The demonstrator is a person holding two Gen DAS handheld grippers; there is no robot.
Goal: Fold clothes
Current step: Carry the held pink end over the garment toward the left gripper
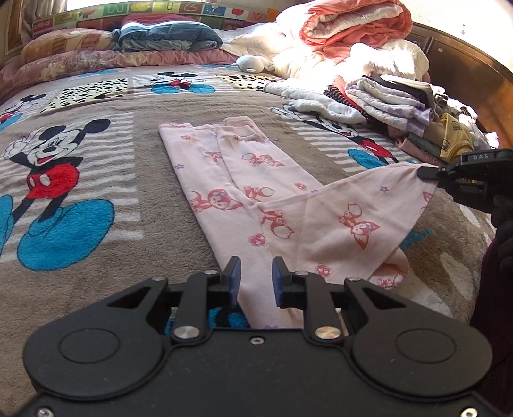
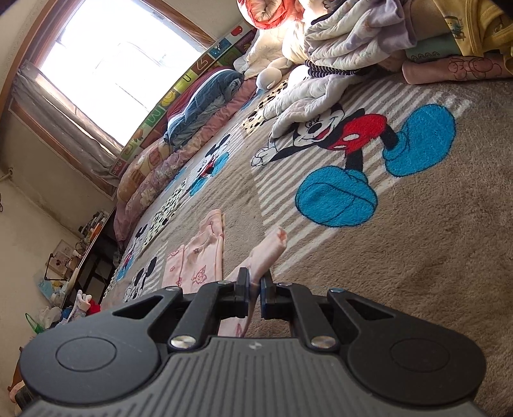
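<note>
Pink printed trousers [image 1: 231,179] lie lengthwise on the cartoon-mouse bedspread [image 1: 96,160], legs pointing away from me. My left gripper [image 1: 255,279] hovers open just above the near end of the trousers, nothing between its blue pads. One corner of the near part is lifted off the bed to the right, where my right gripper [image 1: 429,173] is shut on it. In the right wrist view the right gripper [image 2: 255,288] pinches a thin fold of the pink trousers [image 2: 267,253], which sticks up between the fingers; the rest [image 2: 198,259] lies flat to the left.
A stack of folded clothes [image 1: 400,99] sits at the right of the bed, with yellow and pink pieces [image 1: 449,141] below it. Heaped quilts [image 1: 346,29] and pillows [image 1: 96,54] line the far edge. A window [image 2: 118,64] and a cluttered desk [image 2: 86,250] stand beyond.
</note>
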